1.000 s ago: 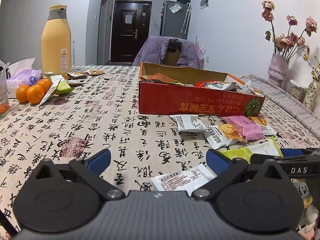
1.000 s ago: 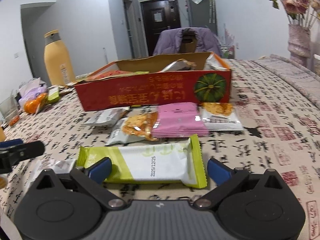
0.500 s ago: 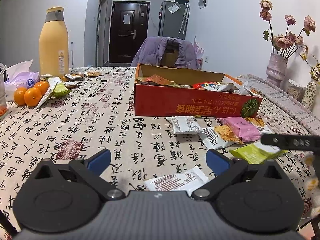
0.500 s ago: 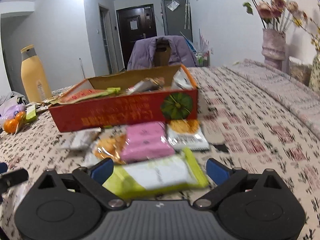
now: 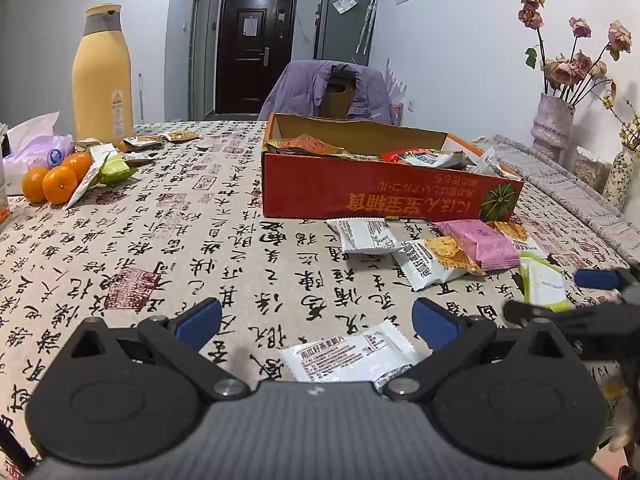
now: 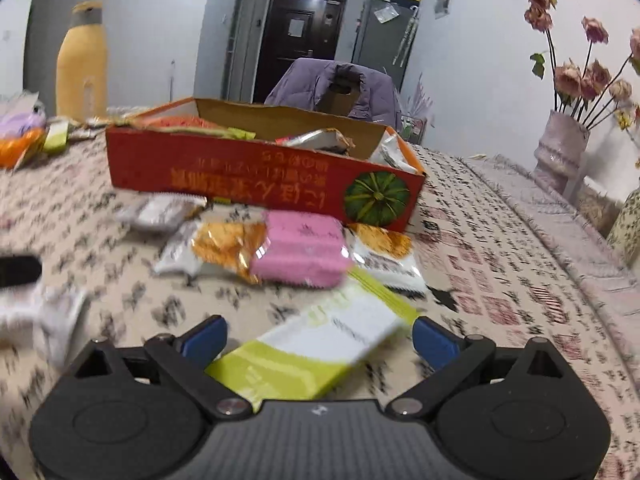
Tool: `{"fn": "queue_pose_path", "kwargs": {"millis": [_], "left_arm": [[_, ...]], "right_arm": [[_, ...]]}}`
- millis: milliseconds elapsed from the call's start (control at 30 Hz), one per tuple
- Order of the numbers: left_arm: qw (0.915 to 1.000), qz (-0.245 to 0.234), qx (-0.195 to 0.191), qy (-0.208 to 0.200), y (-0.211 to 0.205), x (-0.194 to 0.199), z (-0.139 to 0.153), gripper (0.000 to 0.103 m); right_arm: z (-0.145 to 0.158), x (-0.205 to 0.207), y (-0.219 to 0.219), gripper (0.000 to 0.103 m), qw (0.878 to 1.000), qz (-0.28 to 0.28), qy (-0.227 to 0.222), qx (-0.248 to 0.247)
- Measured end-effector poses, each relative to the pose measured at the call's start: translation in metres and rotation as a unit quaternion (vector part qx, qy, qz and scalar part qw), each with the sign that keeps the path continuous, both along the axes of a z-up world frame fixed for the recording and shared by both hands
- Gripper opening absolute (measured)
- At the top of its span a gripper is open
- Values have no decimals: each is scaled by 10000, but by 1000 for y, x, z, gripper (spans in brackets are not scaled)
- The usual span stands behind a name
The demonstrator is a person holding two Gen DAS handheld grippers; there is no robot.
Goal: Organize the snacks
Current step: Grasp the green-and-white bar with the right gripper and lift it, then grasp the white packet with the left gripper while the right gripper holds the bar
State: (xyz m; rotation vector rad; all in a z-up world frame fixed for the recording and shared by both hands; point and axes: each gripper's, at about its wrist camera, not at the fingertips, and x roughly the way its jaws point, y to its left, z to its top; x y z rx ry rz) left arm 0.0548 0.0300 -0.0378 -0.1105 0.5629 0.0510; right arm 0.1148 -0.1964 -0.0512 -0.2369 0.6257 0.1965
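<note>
A red cardboard box (image 5: 380,196) with several snacks in it stands mid-table. In front of it lie loose packets: a white one (image 5: 366,234), an orange-and-white one (image 5: 434,260), a pink one (image 5: 480,242) and a green-and-white one (image 5: 542,280). My left gripper (image 5: 316,320) is open just above the cloth, with another white packet (image 5: 348,356) lying by its right finger. My right gripper (image 6: 320,336) is open, and the green-and-white packet (image 6: 320,344) lies slanted between its fingers. The pink packet (image 6: 302,248) and the box (image 6: 260,176) are just beyond it. The right wrist view is motion-blurred.
A tall yellow bottle (image 5: 102,76), oranges (image 5: 52,178) and a tissue pack (image 5: 36,144) stand at the table's left. A vase of dried roses (image 5: 554,128) is at the right edge. A chair with a purple jacket (image 5: 332,92) is behind the box.
My right gripper has swung around the green-and-white packet, which now lies diagonally between its open fingers. The left gripper has barely moved, still over the white packet.
</note>
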Motion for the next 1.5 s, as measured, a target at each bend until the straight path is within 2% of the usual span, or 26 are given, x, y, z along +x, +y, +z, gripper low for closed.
{"fn": "queue_pose_path", "kwargs": {"millis": [233, 300, 367, 433, 500, 600, 700, 733, 767, 967, 1133, 1400, 1500], "left_arm": [[10000, -33, -11, 15, -4, -1, 0, 103], [10000, -42, -1, 12, -6, -2, 1, 103], [10000, -45, 14, 15, -7, -3, 1, 103], [10000, -33, 21, 21, -7, -3, 2, 103], [10000, -27, 19, 27, -8, -4, 2, 103], [10000, -23, 25, 50, -9, -4, 2, 103], [10000, -21, 23, 74, -8, -4, 1, 103], [10000, -15, 26, 89, -8, -3, 1, 103], [9999, -10, 28, 103, -8, -4, 0, 103], [9998, -26, 76, 168, -11, -4, -1, 103], [9990, 9, 129, 436, -14, 2, -6, 103], [9964, 192, 82, 816, -20, 15, -18, 103], [9962, 241, 214, 807, -25, 16, -20, 103]], "right_arm": [[-4, -10, -28, 97, 9998, -112, 42, 133], [-5, -7, -36, 91, 9988, -93, 168, 454], [-6, -3, -41, 79, 9969, -59, 262, 734], [-7, 1, -42, 75, 9955, -54, 297, 894], [-8, 3, -40, 74, 9952, -124, 310, 921], [-8, 3, -40, 65, 9949, -171, 305, 948], [-7, 1, -44, 49, 9949, -88, 283, 968], [-6, 0, -45, 41, 9949, -34, 276, 967], [-6, -1, -46, 40, 9950, 21, 267, 958], [-6, -9, -51, 36, 9947, 49, 55, 1030], [0, -18, -53, 36, 9926, 107, -241, 1182], [-4, -25, -55, 36, 9904, 238, -255, 1335], [-6, -27, -54, 37, 9900, 296, -276, 1350]]}}
